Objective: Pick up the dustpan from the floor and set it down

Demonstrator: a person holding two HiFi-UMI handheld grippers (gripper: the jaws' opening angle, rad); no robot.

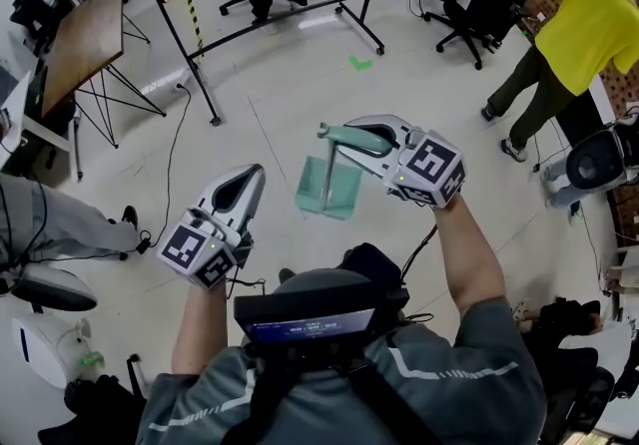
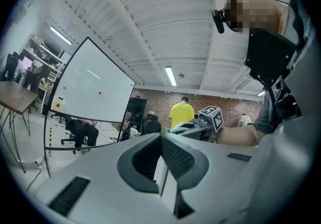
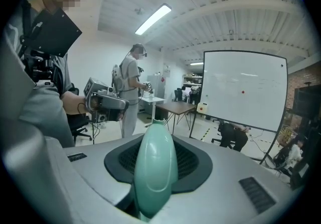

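- Whiteboard stand (image 1: pixel 199 84): landmark, standing on the floor (image 1: pixel 280 124).
- Dustpan (image 1: pixel 329 189): pale green, hanging clear of the floor, on the wearer's side of the whiteboard stand.
- Right hand-held gripper (image 1: pixel 344 139): clenched on the dustpan's handle.
- Left hand-held gripper (image 1: pixel 250 179): jaws closed together with nothing between them, farther from the stand than the dustpan.

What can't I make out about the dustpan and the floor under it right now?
- Right gripper view: only the dustpan handle shows in the right hand-held gripper; the gripper's body hides the pan.
- Head view: the hanging pan covers the floor directly beneath it.
- Left gripper view: the body of the left hand-held gripper cuts off most of the floor.
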